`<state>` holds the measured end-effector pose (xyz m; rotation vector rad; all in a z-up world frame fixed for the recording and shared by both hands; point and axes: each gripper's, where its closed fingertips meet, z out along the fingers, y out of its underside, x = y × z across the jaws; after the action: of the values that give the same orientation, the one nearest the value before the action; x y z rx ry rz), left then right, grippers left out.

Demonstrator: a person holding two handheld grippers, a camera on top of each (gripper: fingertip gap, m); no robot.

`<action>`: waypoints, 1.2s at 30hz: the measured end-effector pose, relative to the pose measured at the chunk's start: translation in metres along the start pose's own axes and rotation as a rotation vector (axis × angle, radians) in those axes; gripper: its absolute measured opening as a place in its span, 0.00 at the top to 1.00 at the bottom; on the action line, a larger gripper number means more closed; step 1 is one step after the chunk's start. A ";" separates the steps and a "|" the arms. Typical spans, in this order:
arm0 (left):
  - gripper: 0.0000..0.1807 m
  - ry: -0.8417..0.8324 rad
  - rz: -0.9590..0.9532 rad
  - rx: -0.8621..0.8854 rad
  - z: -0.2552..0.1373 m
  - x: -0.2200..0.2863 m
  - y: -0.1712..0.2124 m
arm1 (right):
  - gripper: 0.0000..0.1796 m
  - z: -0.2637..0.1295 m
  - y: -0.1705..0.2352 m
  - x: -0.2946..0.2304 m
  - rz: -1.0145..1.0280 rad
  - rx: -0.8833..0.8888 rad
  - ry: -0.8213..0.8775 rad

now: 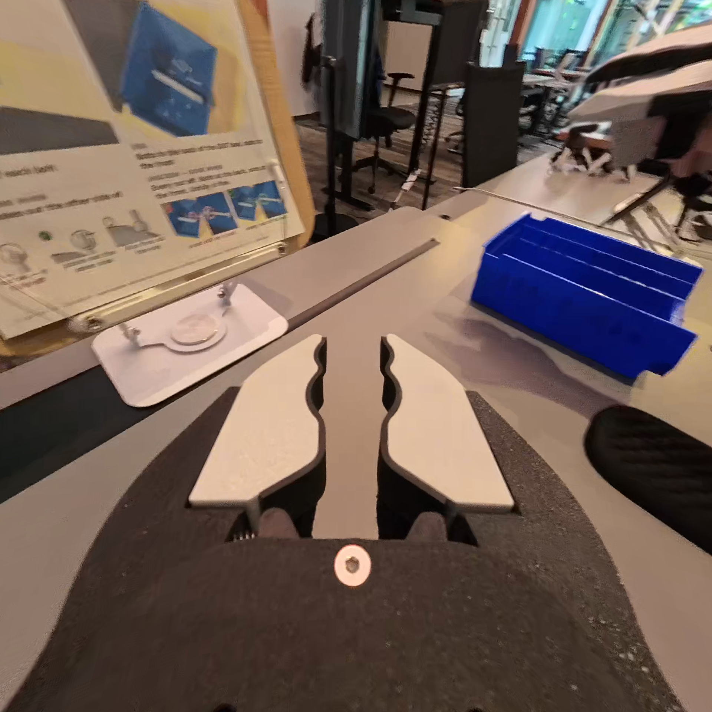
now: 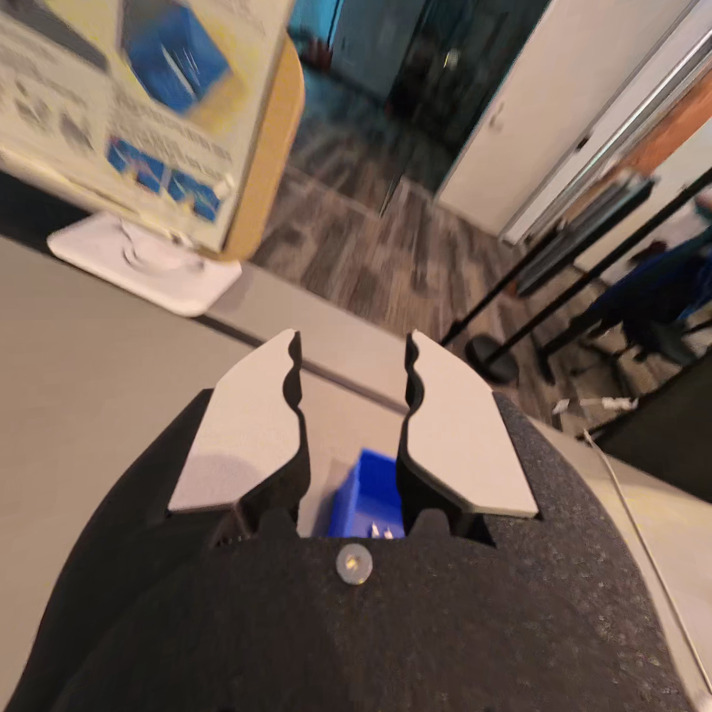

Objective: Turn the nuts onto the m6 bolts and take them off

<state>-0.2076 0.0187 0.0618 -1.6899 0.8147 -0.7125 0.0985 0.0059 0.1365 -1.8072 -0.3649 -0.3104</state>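
Note:
My left gripper (image 1: 352, 343) is open and empty, held over the grey table (image 1: 385, 277). A blue bin (image 1: 585, 296) with long compartments stands on the table to its right. My right gripper (image 2: 352, 341) is open and empty, above the same blue bin (image 2: 366, 497), which shows low between its fingers. Small silver metal parts (image 2: 381, 533) lie in the bin there; the view is blurred and I cannot tell whether they are bolts or nuts. The black body of the other gripper (image 1: 655, 462) shows at the right edge of the left wrist view.
An instruction sheet in a clear holder (image 1: 135, 154) stands on a white base (image 1: 185, 343) at the table's far left, also in the right wrist view (image 2: 146, 262). A dark slot (image 1: 366, 281) runs across the table. Office chairs and stands (image 1: 385, 119) are beyond the far edge. Tip to tip, the grippers are about 30 centimetres apart.

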 end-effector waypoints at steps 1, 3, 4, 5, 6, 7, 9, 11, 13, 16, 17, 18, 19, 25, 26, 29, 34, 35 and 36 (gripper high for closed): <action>0.86 -0.040 -0.003 0.007 0.000 -0.009 0.001 | 0.72 0.000 -0.017 -0.014 0.002 0.073 0.009; 0.86 -0.152 0.015 0.025 -0.003 -0.031 0.002 | 0.71 0.000 -0.045 -0.046 0.028 0.205 -0.009; 0.86 -0.201 0.031 0.035 -0.005 -0.040 0.002 | 0.71 0.002 -0.054 -0.064 0.043 0.250 -0.040; 0.86 -0.227 0.036 0.047 -0.006 -0.046 0.002 | 0.70 0.005 -0.058 -0.081 0.057 0.275 -0.075; 0.86 -0.237 0.022 0.055 -0.007 -0.050 0.002 | 0.69 0.010 -0.059 -0.098 0.072 0.280 -0.120; 0.85 -0.240 0.002 0.060 -0.009 -0.054 0.003 | 0.68 0.016 -0.056 -0.114 0.087 0.271 -0.159; 0.84 -0.254 -0.019 0.063 -0.011 -0.062 0.004 | 0.73 0.027 -0.048 -0.140 0.085 0.264 -0.219; 0.82 -0.299 -0.003 0.066 -0.015 -0.071 0.004 | 0.79 0.036 -0.041 -0.158 0.045 0.253 -0.261; 0.82 -0.336 0.029 0.075 -0.019 -0.076 0.003 | 0.85 0.043 -0.031 -0.165 -0.004 0.216 -0.276; 0.82 -0.332 0.045 0.079 -0.025 -0.075 -0.003 | 0.89 0.049 -0.024 -0.171 0.007 0.207 -0.317; 0.82 -0.322 0.048 0.077 -0.030 -0.073 -0.005 | 0.90 0.052 -0.020 -0.171 0.016 0.194 -0.331; 0.83 -0.313 0.050 0.070 -0.037 -0.071 -0.008 | 0.91 0.055 -0.017 -0.171 0.025 0.184 -0.341; 0.84 -0.311 0.049 0.067 -0.046 -0.070 -0.012 | 0.91 0.057 -0.013 -0.171 0.032 0.176 -0.350; 0.85 -0.353 0.098 -0.083 -0.143 -0.095 -0.005 | 0.91 0.067 0.004 -0.169 0.031 0.118 -0.380; 0.86 -0.377 0.129 -0.148 -0.166 -0.106 0.007 | 0.91 0.068 0.005 -0.169 0.029 0.117 -0.388; 0.87 -0.423 0.199 -0.369 -0.235 -0.139 0.063 | 0.91 0.069 0.006 -0.173 0.023 0.109 -0.410; 0.89 -0.255 0.262 -0.708 -0.301 -0.168 0.168 | 0.91 0.070 0.013 -0.171 -0.050 0.059 -0.402; 0.89 -0.230 0.238 -0.763 -0.307 -0.173 0.184 | 0.91 0.069 0.015 -0.169 -0.056 0.053 -0.395; 0.89 -0.211 0.218 -0.804 -0.312 -0.176 0.195 | 0.91 0.069 0.016 -0.167 -0.054 0.049 -0.394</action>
<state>-0.5904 -0.0496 -0.0614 -2.2798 1.2022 -0.0252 -0.0465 0.0543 0.0390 -1.8087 -0.6912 0.0214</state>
